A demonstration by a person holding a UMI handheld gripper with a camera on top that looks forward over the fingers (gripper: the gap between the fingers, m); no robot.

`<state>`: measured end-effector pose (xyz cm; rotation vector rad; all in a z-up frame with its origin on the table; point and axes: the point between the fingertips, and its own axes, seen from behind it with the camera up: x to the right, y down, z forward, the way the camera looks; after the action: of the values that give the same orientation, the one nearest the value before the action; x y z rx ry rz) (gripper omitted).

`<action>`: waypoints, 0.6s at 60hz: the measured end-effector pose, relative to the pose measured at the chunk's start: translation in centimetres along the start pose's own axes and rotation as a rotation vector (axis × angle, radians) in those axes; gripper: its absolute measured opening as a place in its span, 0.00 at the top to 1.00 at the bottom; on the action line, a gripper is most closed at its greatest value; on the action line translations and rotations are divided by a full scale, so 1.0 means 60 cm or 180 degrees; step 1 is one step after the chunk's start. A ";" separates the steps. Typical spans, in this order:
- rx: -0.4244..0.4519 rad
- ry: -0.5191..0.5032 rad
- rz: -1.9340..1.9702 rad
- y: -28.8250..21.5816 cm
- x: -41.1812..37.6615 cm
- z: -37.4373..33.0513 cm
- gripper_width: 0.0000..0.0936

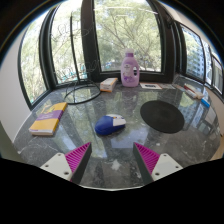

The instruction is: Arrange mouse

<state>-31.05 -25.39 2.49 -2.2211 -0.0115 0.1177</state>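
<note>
Gripper view — gripper fingers spread, empty, mouse just ahead on glossy table — off-centre closing could skid it.

Mouse ahead of fingers, bottle beyond, round mat right

Marble table with mouse, round mousepad, bottle

label on purple bottle — too small to read | small items on table far right edge — blurred, cannot tell | flat box print illegible
</note>
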 end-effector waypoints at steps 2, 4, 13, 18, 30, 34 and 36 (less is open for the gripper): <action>0.0003 0.0003 -0.0025 -0.009 -0.012 0.029 0.08; -0.0024 0.0028 -0.0051 -0.017 -0.022 0.053 0.08; -0.0047 0.0046 -0.0053 -0.045 -0.049 0.149 0.08; -0.0080 0.0154 -0.0033 -0.056 -0.043 0.183 0.08; -0.0072 0.0227 -0.0043 -0.094 -0.053 0.234 0.12; -0.0082 0.0253 -0.0075 -0.101 -0.053 0.245 0.20; -0.0083 0.0291 -0.0101 -0.104 -0.053 0.252 0.28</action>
<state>-35.37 -9.77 -1.45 -2.2493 0.0021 -0.0014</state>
